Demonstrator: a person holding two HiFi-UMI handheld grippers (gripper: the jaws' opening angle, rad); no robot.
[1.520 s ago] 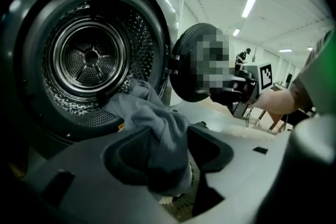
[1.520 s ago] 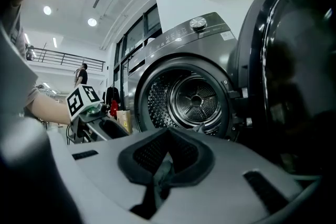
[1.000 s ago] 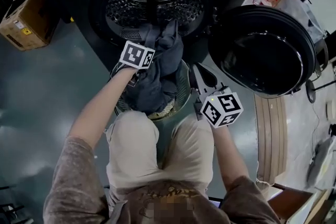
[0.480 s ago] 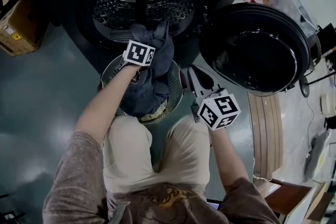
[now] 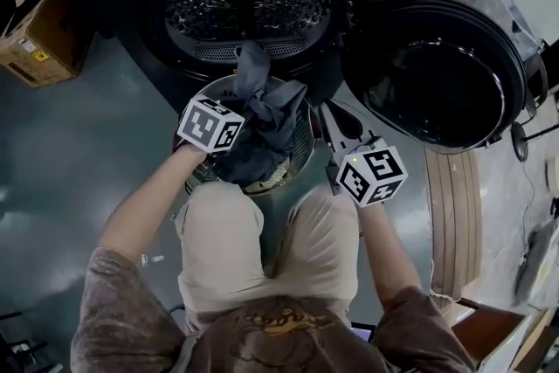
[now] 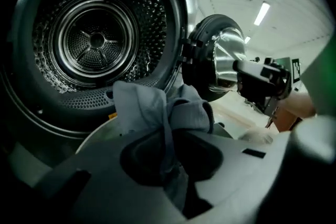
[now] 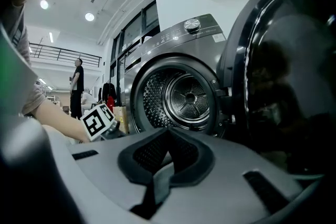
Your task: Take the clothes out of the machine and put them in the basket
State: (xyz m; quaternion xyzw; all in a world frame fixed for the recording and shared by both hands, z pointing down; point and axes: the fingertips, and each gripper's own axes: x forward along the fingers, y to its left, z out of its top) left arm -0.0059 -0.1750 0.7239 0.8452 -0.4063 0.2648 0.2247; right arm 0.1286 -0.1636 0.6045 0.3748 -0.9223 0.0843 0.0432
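The washing machine drum point(image 5: 249, 4) stands open, and its inside point(image 6: 97, 39) shows bare metal. A dark blue-grey garment point(image 5: 260, 96) is bunched just below the drum mouth, over the round wire basket point(image 5: 303, 148). My left gripper point(image 5: 238, 107) has just been closing and is shut on this garment point(image 6: 157, 107), which is pinched between the jaws. More dark cloth point(image 5: 249, 160) lies in the basket. My right gripper point(image 5: 336, 125) hangs to the right of the basket, shut with nothing in it point(image 7: 168, 134), facing the machine point(image 7: 186, 94).
The round machine door point(image 5: 437, 70) is swung open at the right. A cardboard box point(image 5: 31, 31) sits on the floor at the far left. A wooden board point(image 5: 450, 214) lies at the right. My knees are just behind the basket. A person point(image 7: 77, 86) stands far off.
The left gripper has drawn back from the drum mouth, toward me and to the left, bringing the garment with it. The garment no longer hangs over the drum lip. The right gripper stayed put.
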